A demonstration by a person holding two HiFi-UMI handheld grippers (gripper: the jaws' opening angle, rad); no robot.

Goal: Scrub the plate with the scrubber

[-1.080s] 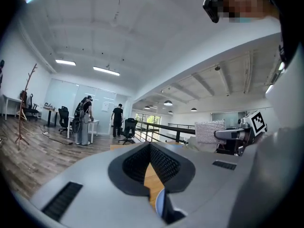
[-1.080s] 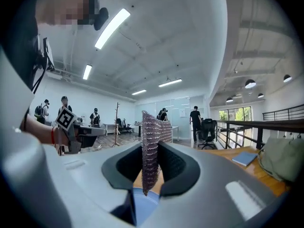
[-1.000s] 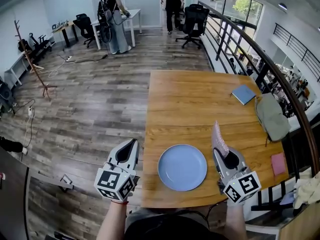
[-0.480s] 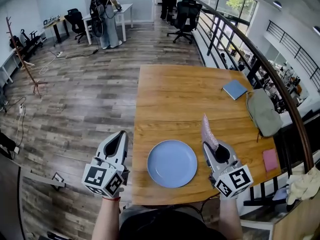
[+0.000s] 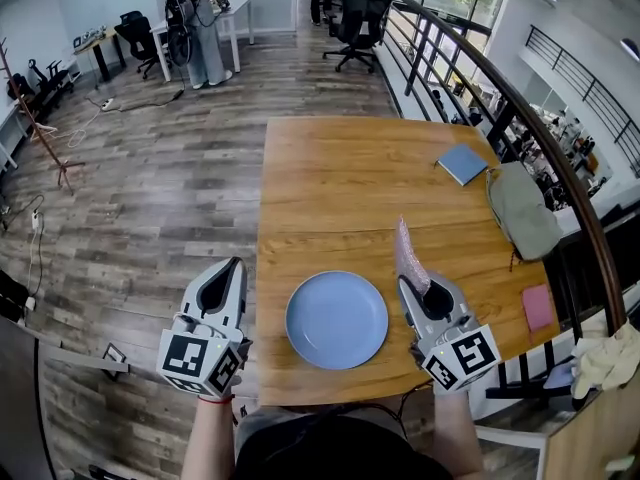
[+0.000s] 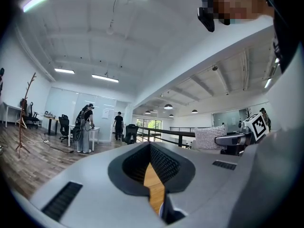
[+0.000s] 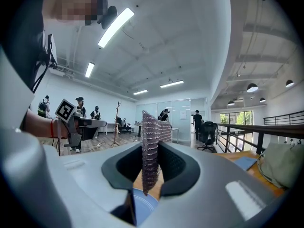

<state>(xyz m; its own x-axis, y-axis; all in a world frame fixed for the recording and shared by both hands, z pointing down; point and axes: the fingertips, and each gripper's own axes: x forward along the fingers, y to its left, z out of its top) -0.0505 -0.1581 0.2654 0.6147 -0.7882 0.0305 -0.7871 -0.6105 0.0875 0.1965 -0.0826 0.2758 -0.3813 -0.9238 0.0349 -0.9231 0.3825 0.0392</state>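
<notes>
Fingers on right gripper are pinching the scrubber, those on left gripper pressing together (empty); plate is waiting, scrubbing seemingly all ahead.

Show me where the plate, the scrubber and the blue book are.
plate (image 5: pixel 336 320), head view, centre of its blue face.
scrubber (image 5: pixel 408 253), head view, its free upper part.
blue book (image 5: pixel 462 164), head view, middle of its cover.
</notes>
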